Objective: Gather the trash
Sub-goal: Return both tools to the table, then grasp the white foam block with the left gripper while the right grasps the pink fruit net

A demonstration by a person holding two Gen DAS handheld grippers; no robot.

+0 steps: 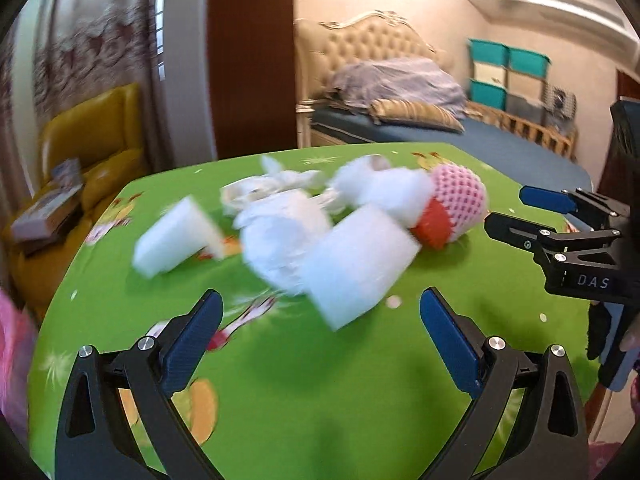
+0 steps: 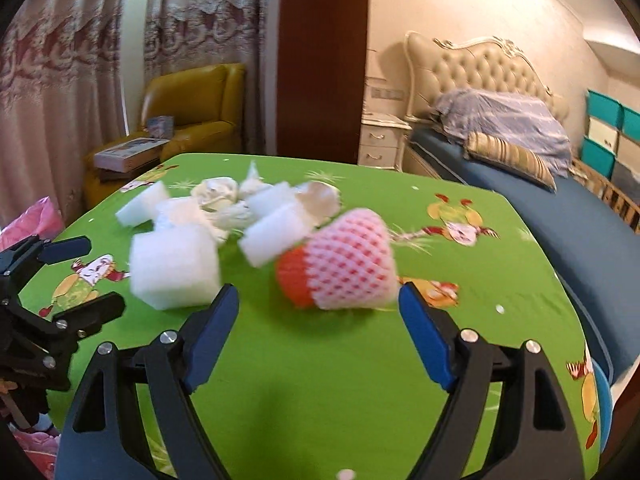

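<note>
Left gripper (image 1: 320, 320) and right gripper (image 2: 318, 312), matte black skeletal arms, blue ribbed finger pads (image 1: 448, 344), round silver screws, white "DAS" lettering on one body

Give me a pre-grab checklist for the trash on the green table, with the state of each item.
1. Right gripper jaws apart and empty: ok; nothing sits between the pads.
2. Left gripper jaws apart and empty: ok.
3. Right gripper lined up with the pink foam net over its red object: ok; it lies just ahead of the fingertips, not yet between them.
4. Left gripper lined up with the nearest white foam block: ok; it lies just ahead.
5. Picture sharp enough to judge contact: not ok, the trash is blurred.
6. A bin or bag to drop the trash into: cannot tell; none is clearly in view.
</note>
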